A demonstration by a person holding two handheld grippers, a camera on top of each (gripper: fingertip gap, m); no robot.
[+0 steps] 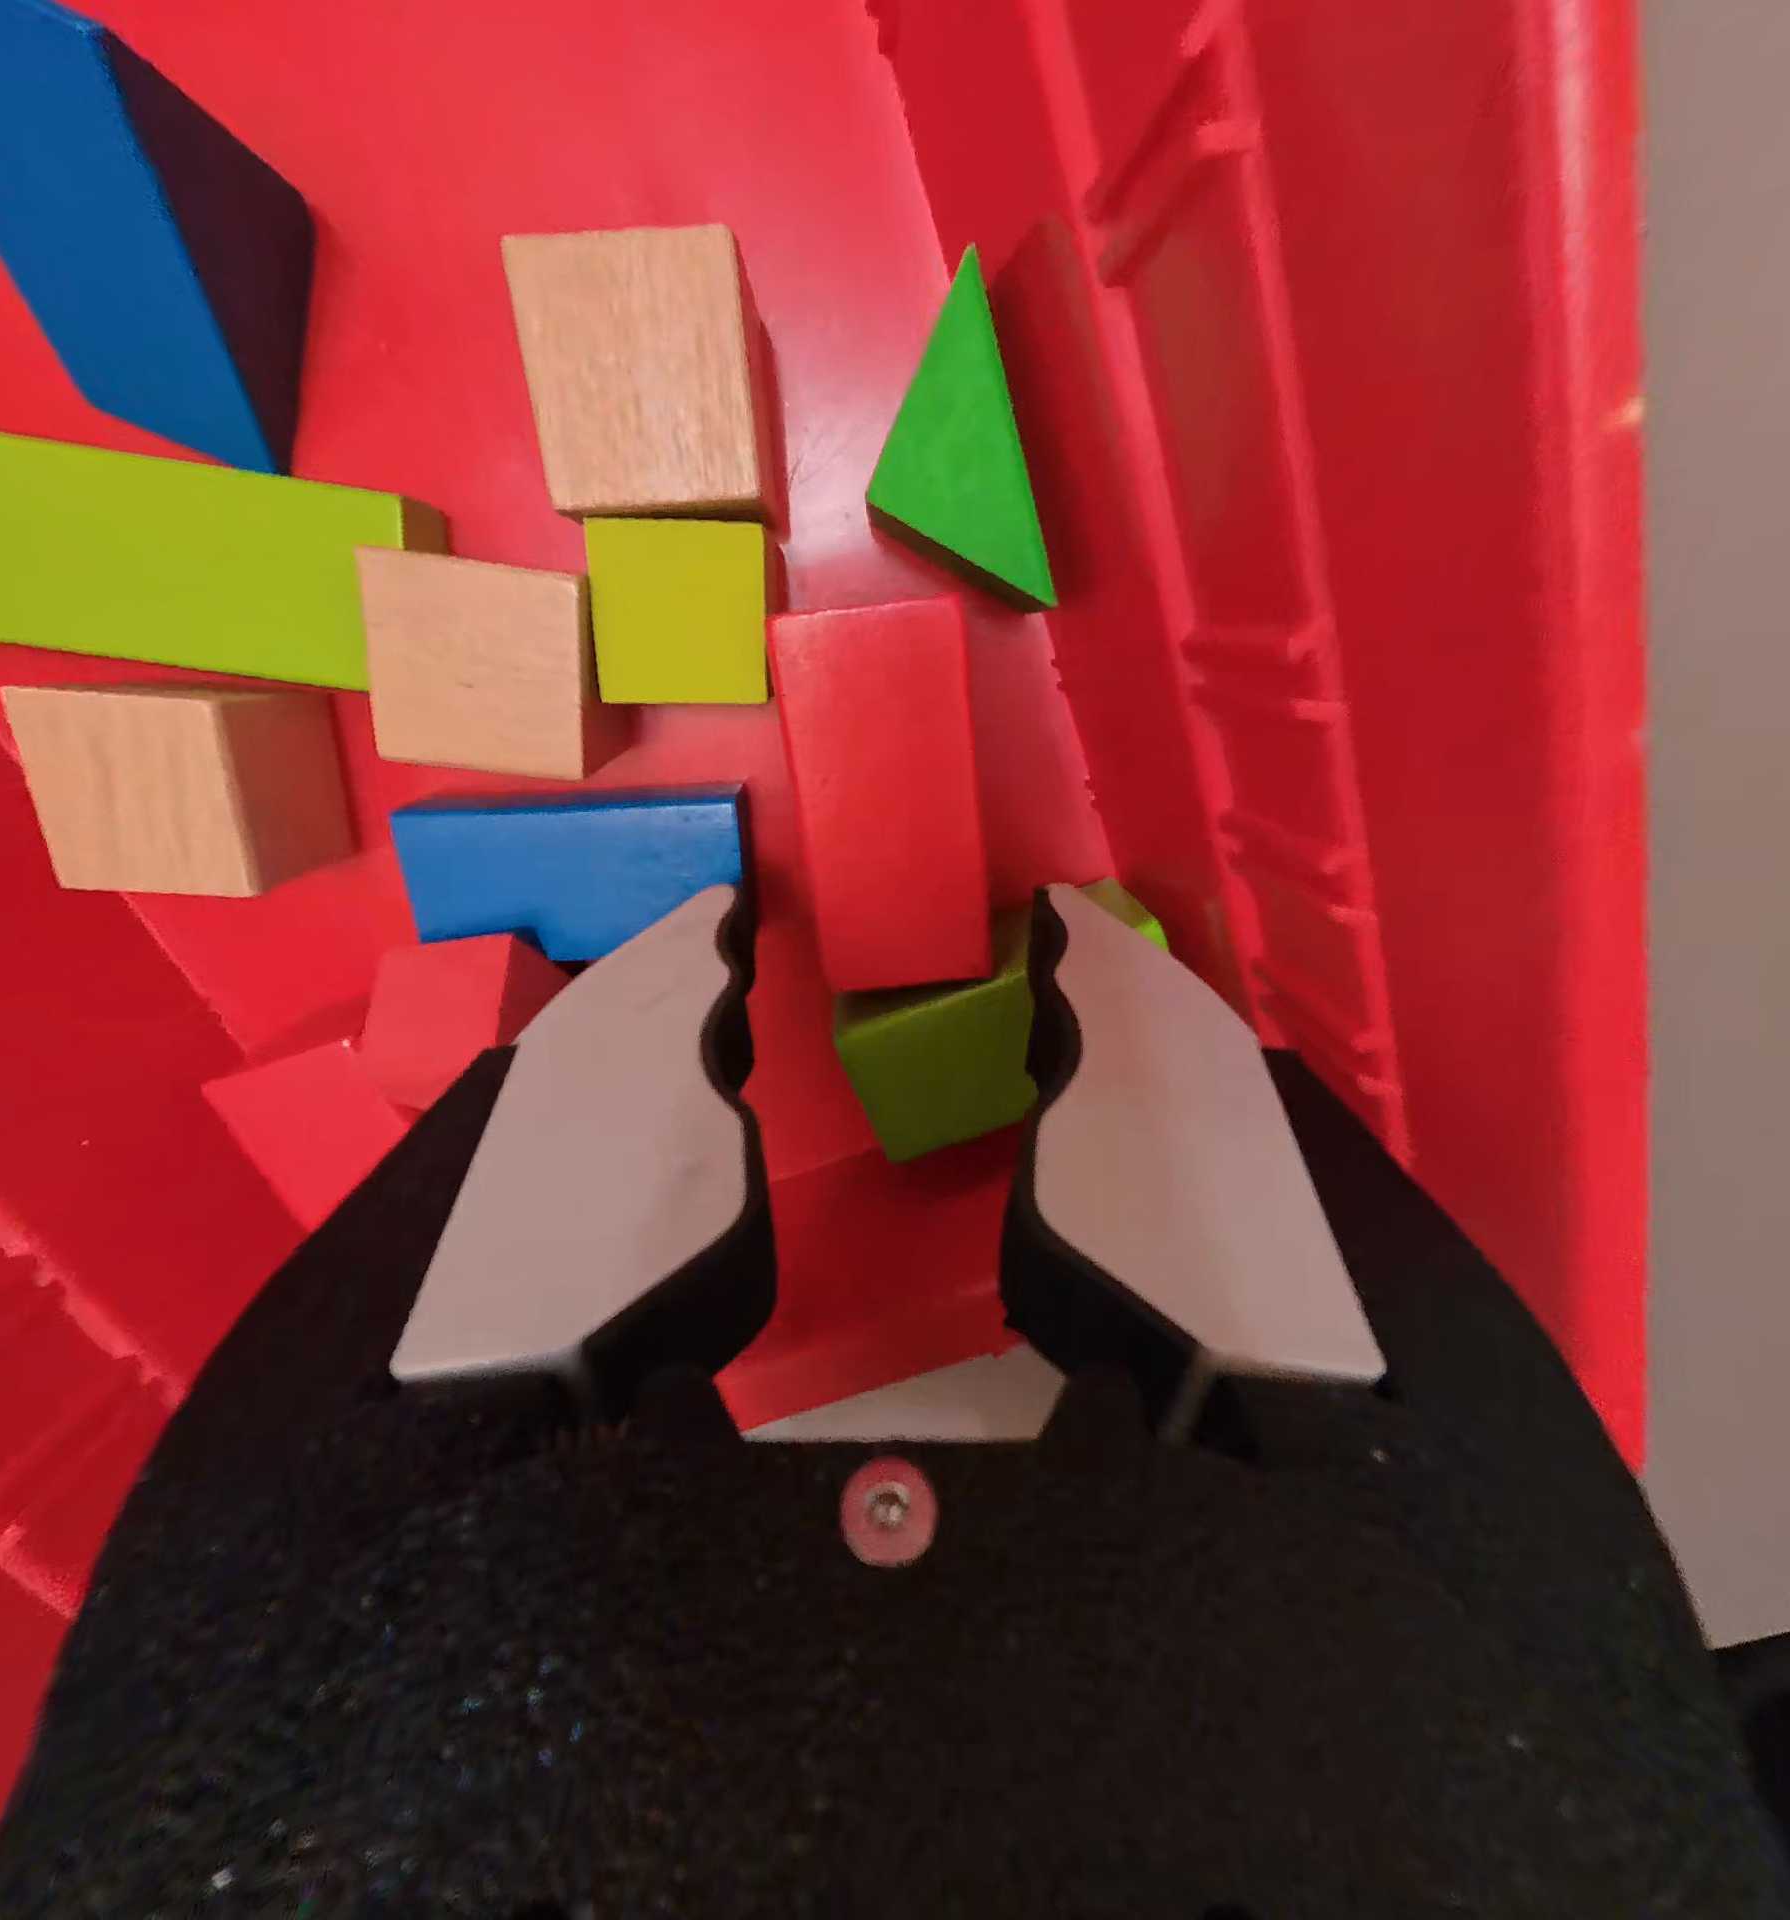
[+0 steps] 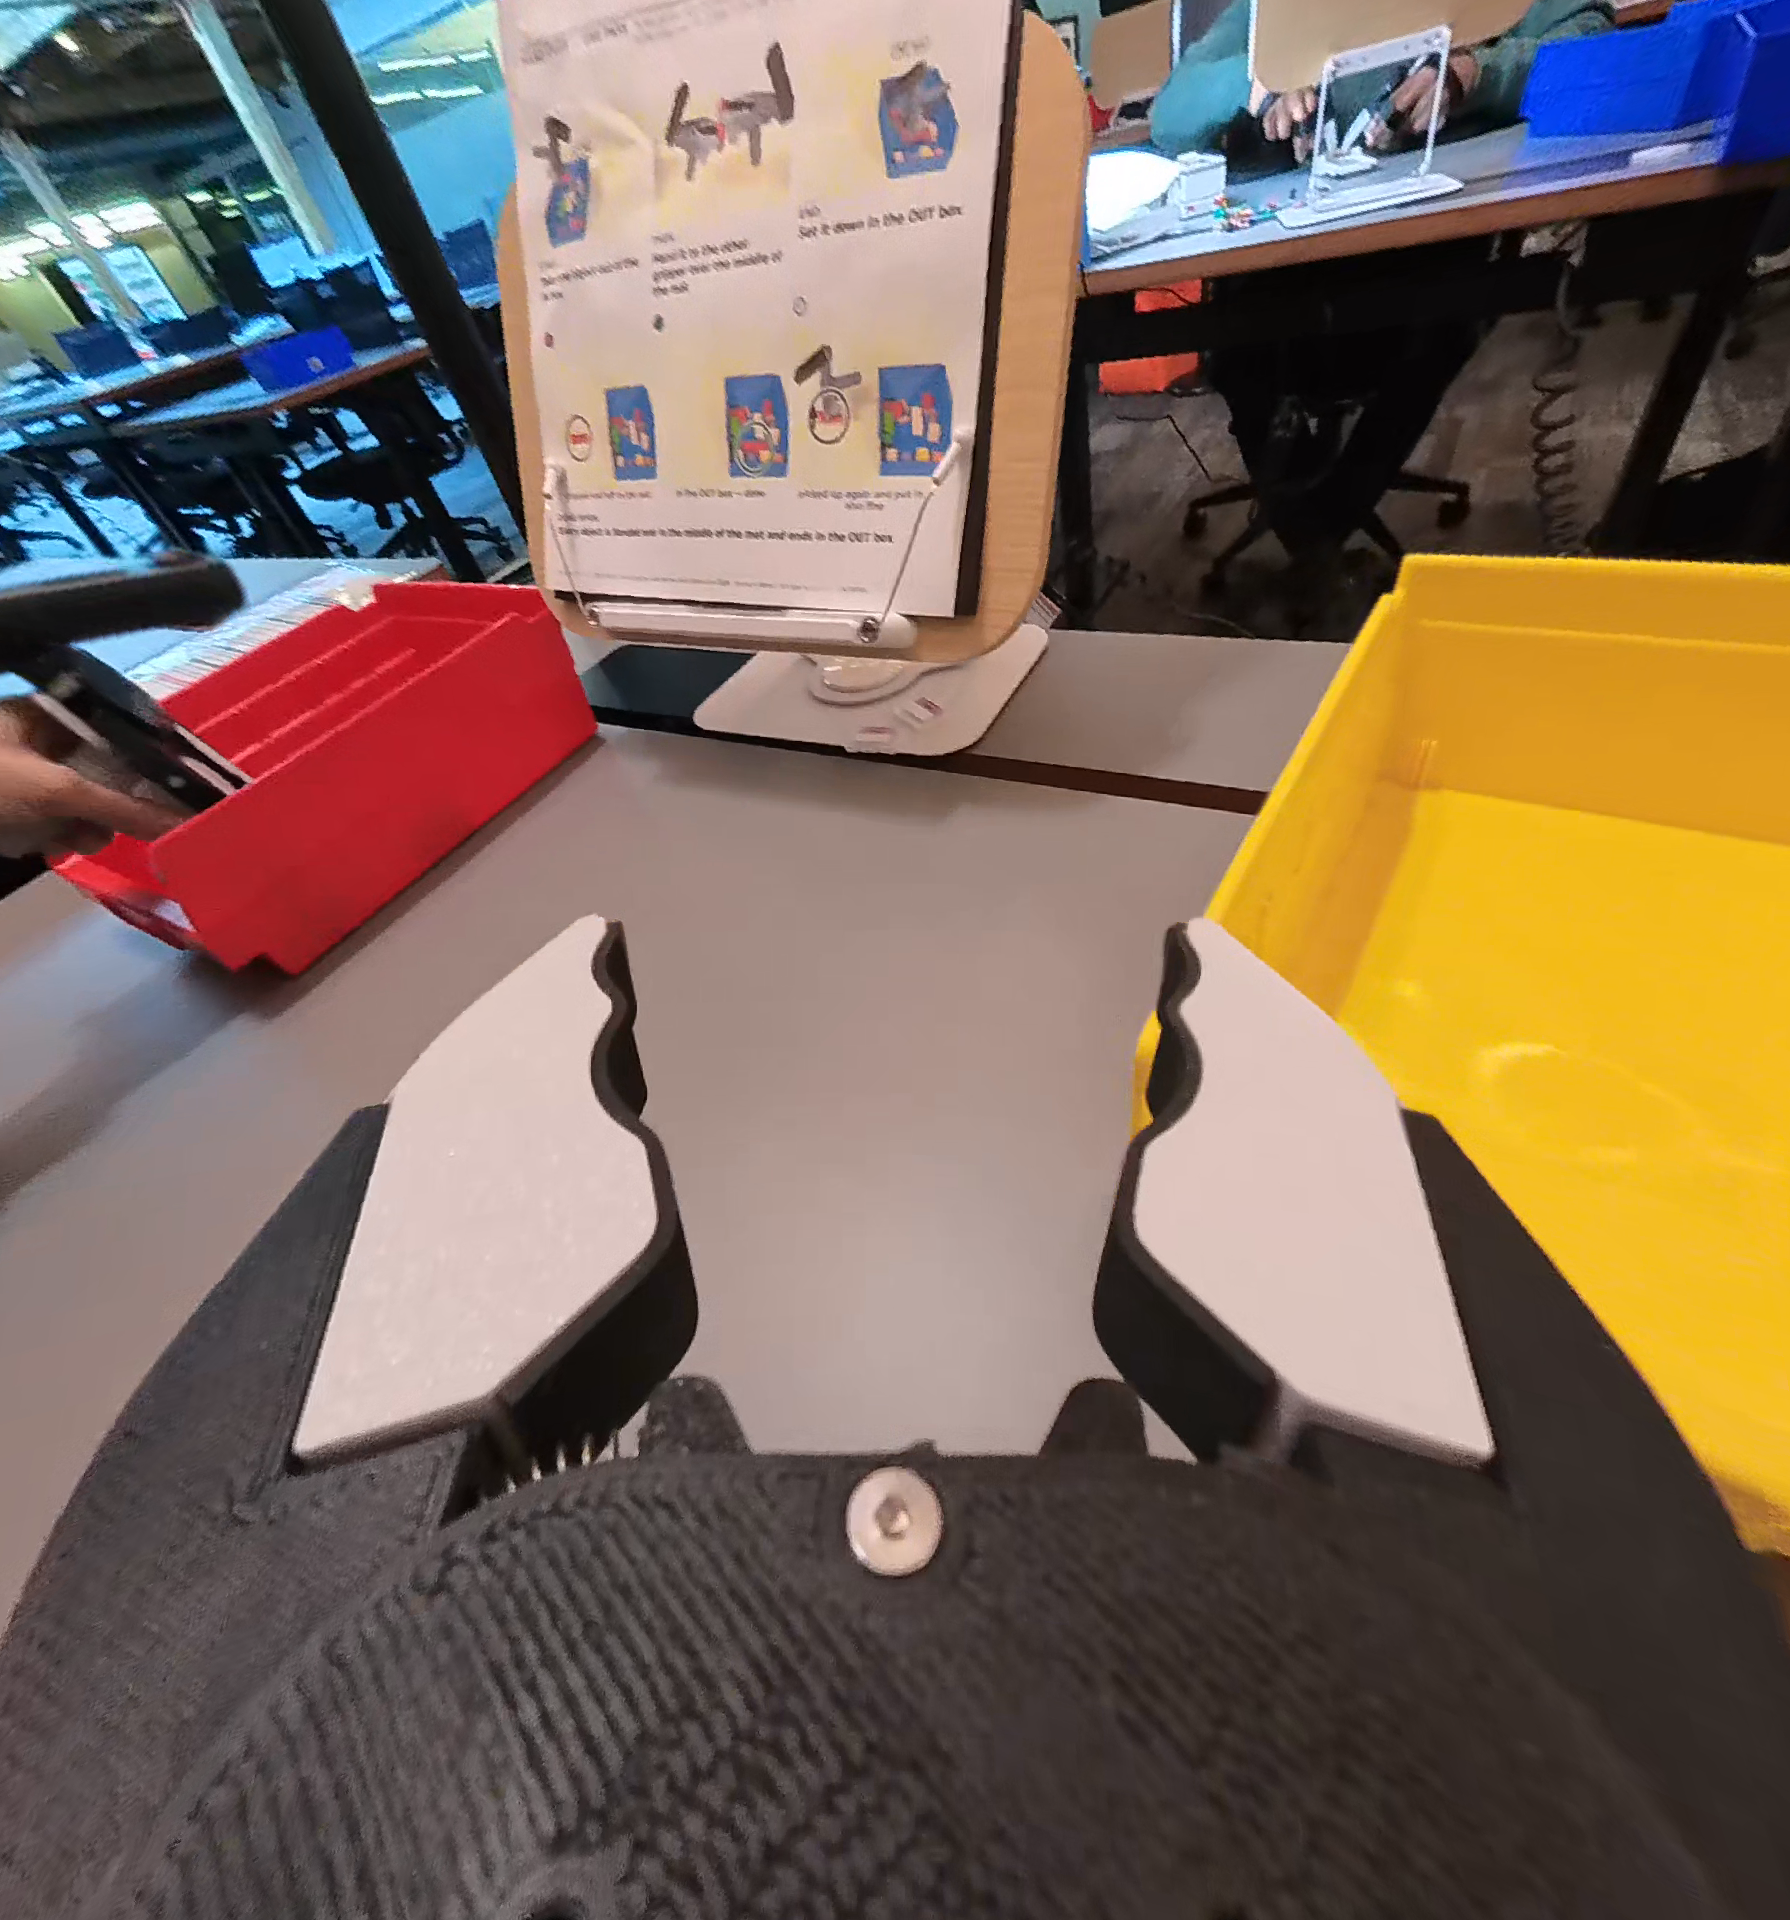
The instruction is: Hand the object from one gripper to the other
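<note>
Step in hand: a block is being chosen inside the red bin point(image 1: 1130, 312); no pick-up has been made yet, so the handover is judged not begun.

Left gripper point(image 1: 891, 925): held down inside the red bin, jaws partly apart; nothing is clamped. The near end of a red block point(image 1: 875, 790) and a green block point(image 1: 938, 1070) lie between the fingertips, the green one against the right-hand finger, the left-hand finger clear of both.

Right gripper point(image 2: 896, 961): held over the bare grey counter point(image 2: 870, 852), jaws wide apart and empty, with the yellow bin point(image 2: 1556, 935) at 3 o'clock and the red bin at 10 o'clock.

Task's thing: judged to be the red block, lying at 12 o'clock from the left fingertips, its near end resting on the green block.

Neighbours: a blue block point(image 1: 569, 868) at 10 o'clock, a green triangle point(image 1: 958, 447) at 12 o'clock, plain wooden blocks point(image 1: 470, 660) farther at 11 o'clock.

Handling: painted wood is expected to be light, stiff and not fragile, though smooth enough to slip if pinched at an edge.

Where to take hold: the two long flat sides, near one end, so that the other end is left free for the right gripper.

Risk: the green block may be caught with it.
</note>
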